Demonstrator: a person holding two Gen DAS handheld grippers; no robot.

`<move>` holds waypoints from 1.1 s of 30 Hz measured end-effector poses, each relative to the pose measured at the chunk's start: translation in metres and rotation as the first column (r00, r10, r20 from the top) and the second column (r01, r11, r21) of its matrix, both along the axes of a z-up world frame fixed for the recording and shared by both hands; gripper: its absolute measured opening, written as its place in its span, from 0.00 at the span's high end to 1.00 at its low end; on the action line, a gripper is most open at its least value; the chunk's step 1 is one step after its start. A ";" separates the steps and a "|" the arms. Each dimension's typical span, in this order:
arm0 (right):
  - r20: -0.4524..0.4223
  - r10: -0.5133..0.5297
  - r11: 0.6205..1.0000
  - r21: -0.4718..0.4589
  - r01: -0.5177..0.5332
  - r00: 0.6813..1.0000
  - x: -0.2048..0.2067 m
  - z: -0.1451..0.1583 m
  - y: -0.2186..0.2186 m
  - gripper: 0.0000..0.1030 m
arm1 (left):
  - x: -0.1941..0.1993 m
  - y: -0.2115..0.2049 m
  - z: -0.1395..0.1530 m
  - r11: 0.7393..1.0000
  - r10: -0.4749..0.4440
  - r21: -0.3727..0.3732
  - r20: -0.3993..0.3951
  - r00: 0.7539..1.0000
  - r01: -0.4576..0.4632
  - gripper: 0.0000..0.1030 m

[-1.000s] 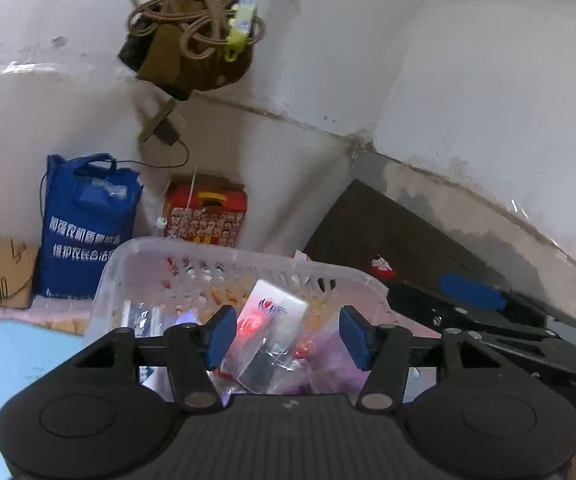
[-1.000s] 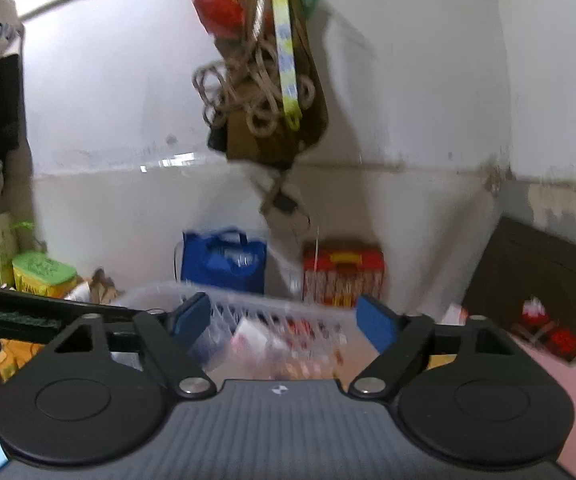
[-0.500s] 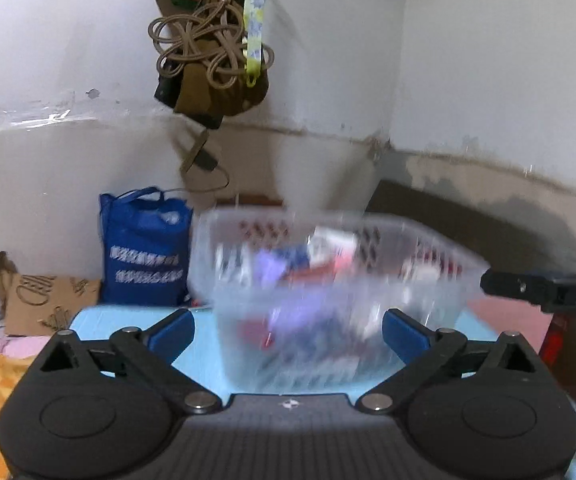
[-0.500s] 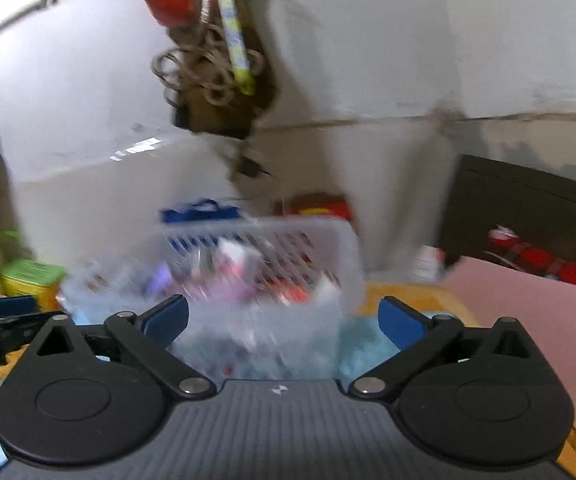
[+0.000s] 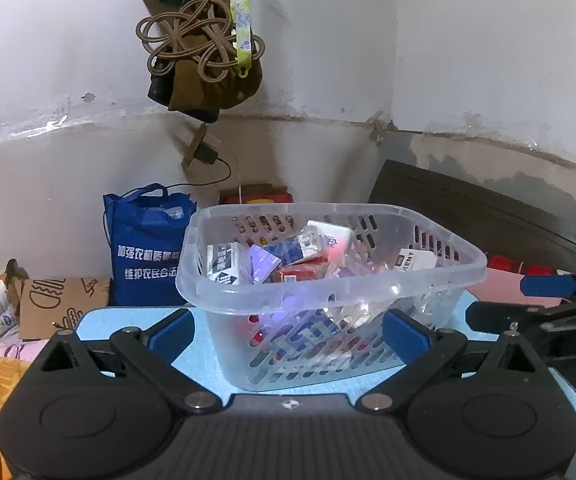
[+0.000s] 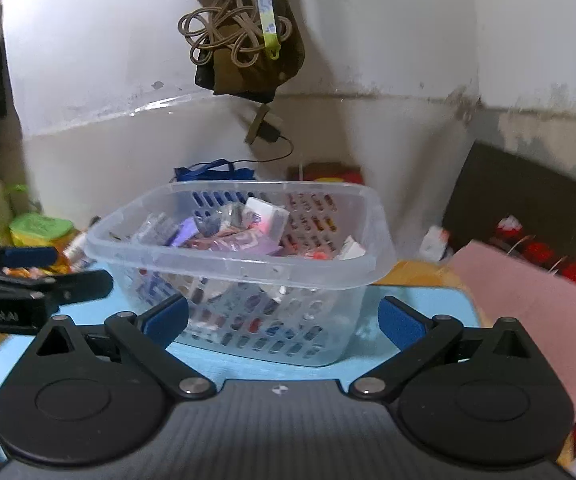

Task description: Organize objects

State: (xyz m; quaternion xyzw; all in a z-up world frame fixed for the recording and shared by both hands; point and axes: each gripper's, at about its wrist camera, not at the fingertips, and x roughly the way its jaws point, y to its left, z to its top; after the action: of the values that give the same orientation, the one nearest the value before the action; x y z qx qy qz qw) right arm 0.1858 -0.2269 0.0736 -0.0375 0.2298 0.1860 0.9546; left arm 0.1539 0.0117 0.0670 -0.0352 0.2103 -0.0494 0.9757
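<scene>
A clear plastic basket (image 5: 271, 292) (image 6: 191, 256) with slotted walls stands on a light blue mat (image 5: 207, 356) (image 6: 223, 364). Several small packets and boxes lie in it, white, purple, red and blue. My left gripper (image 5: 288, 336) is open just in front of the basket, its blue pads apart and off the walls. My right gripper (image 6: 283, 322) is open too, in front of the basket from the other side. Each gripper shows in the other's view: the right one (image 5: 544, 296) at the right edge, the left one (image 6: 27, 276) at the left edge.
Behind the basket stand a blue bag (image 5: 147, 248) with white characters, a red box (image 5: 259, 196) and a cardboard piece (image 5: 59, 304). Coiled cord and a dark bag (image 5: 203, 52) hang on the white wall. A pink cloth (image 6: 528, 304) lies right, a dark board (image 5: 488, 224) leans beyond.
Both grippers have opened wide and drawn back from the basket. The left one had a clear packet between its pads over the basket; now nothing is between them and the basket stands free.
</scene>
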 end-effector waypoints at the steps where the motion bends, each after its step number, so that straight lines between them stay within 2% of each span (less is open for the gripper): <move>1: -0.008 -0.002 1.000 0.014 0.002 1.000 0.001 0.001 -0.002 0.00 | 0.001 0.001 0.002 1.000 -0.001 -0.001 0.000 1.000 0.001 0.02; 10: 0.006 -0.055 0.998 0.041 0.055 0.998 0.012 0.021 -0.008 0.00 | 0.012 0.004 0.019 1.000 0.001 0.015 -0.027 1.000 -0.001 0.02; 17: 0.057 -0.075 0.996 0.041 0.073 0.996 0.000 0.019 -0.011 0.00 | 0.000 0.007 0.018 1.000 0.005 0.008 -0.030 1.000 -0.004 0.02; 33: 0.015 -0.071 0.995 0.074 0.069 0.997 0.008 0.015 -0.023 0.00 | 0.006 0.002 0.021 1.000 0.014 -0.006 -0.046 0.999 -0.014 0.02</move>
State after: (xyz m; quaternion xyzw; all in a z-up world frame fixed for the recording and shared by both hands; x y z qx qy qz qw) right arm 0.1937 -0.2503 0.0882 0.0038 0.2155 0.1604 0.9632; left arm 0.1601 0.0138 0.0881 -0.0407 0.2324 -0.0425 0.9708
